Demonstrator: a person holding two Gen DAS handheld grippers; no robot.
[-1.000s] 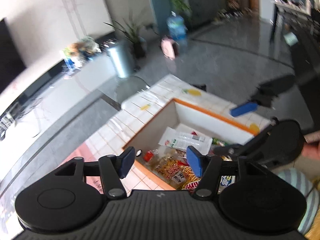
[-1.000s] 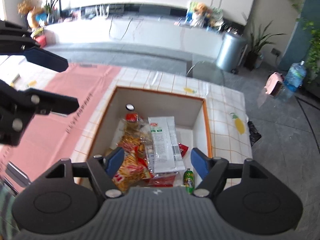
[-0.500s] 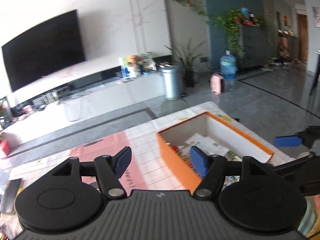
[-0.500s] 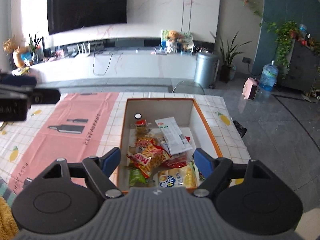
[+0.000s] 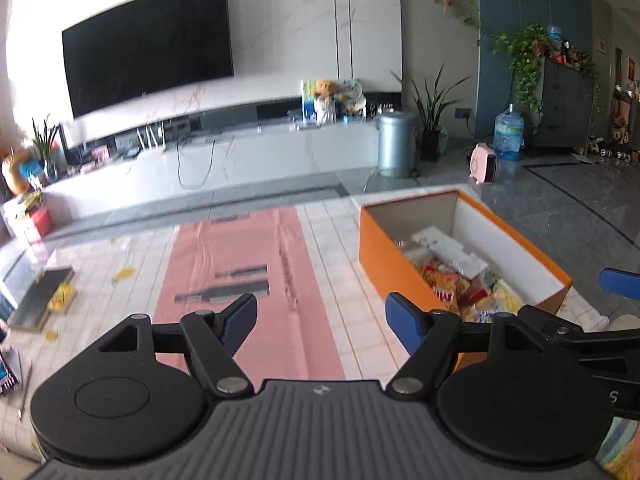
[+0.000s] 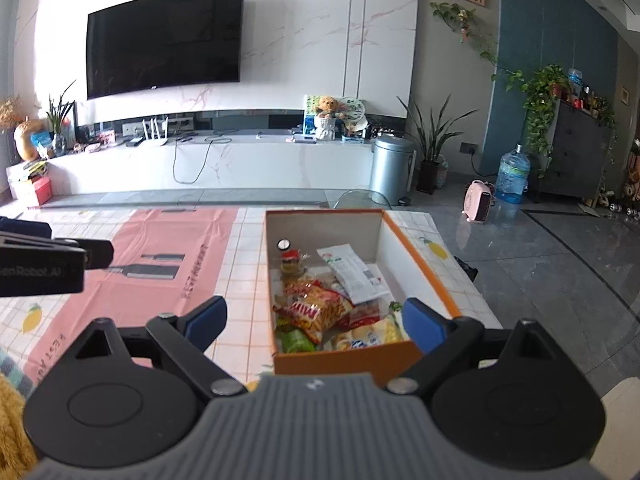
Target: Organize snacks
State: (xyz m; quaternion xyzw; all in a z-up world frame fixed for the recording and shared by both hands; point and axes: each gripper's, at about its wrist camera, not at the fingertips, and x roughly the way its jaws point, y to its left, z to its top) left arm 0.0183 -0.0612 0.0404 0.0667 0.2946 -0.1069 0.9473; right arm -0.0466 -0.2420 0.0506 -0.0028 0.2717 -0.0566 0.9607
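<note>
An orange box (image 6: 416,258) with white inner walls stands on the table and holds several snack packs: a red-and-yellow chip bag (image 6: 316,306), a white flat packet (image 6: 352,268), a green pack (image 6: 296,340) and a yellow-and-blue pack (image 6: 372,334). The box also shows in the left wrist view (image 5: 384,256). My right gripper (image 6: 314,316) is open and empty, just in front of the box's near end. My left gripper (image 5: 322,320) is open and empty, over the pink cloth strip left of the box.
The table has a white checked cloth (image 6: 248,276) with a pink strip (image 5: 240,264). A dark flat object (image 5: 40,296) lies at the table's left. The table edge and grey floor (image 6: 560,264) lie right of the box. A TV wall stands behind.
Both grippers have pulled back and levelled from looking down into the box. The left one has swung left, over the pink strip. Both stay open and empty.
</note>
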